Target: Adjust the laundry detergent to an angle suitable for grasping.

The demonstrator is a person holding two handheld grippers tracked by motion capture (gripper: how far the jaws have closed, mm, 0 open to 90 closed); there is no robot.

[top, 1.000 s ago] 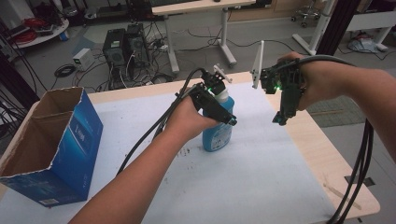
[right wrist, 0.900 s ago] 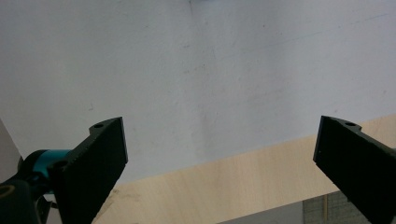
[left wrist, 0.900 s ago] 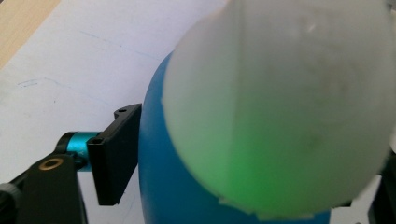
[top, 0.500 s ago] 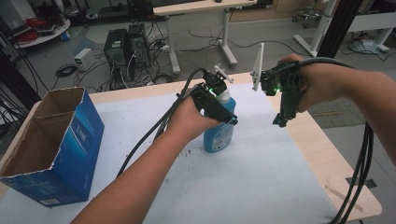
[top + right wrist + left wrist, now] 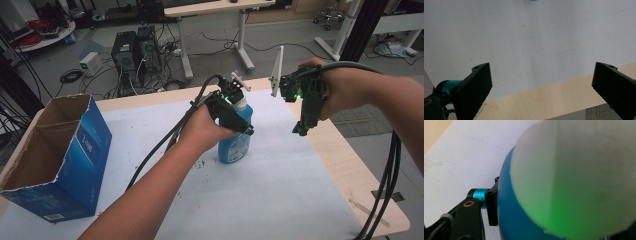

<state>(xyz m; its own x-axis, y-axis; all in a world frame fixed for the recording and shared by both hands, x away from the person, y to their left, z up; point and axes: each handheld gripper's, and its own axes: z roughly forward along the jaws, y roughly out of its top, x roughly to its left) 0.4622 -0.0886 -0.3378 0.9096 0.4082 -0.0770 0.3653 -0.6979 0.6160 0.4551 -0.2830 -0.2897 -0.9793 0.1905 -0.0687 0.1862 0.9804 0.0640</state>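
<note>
Though label unreadable, left gripper (image 5: 239, 117) apparently clamps blue bottle (image 5: 235, 142)

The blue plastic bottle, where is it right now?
In the high view the blue plastic bottle stands upright mid-table on the white sheet, between the left hand-held gripper's jaws, right of the cardboard box.

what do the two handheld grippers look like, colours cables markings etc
Both grippers are black with flat, square-ended jaws. The left gripper and right gripper each show a green light and carry a grey three-cornered plate. A turquoise metal collar sits at the jaw base. Thick black cables trail off. Forearms are bare, no sleeves.
</note>
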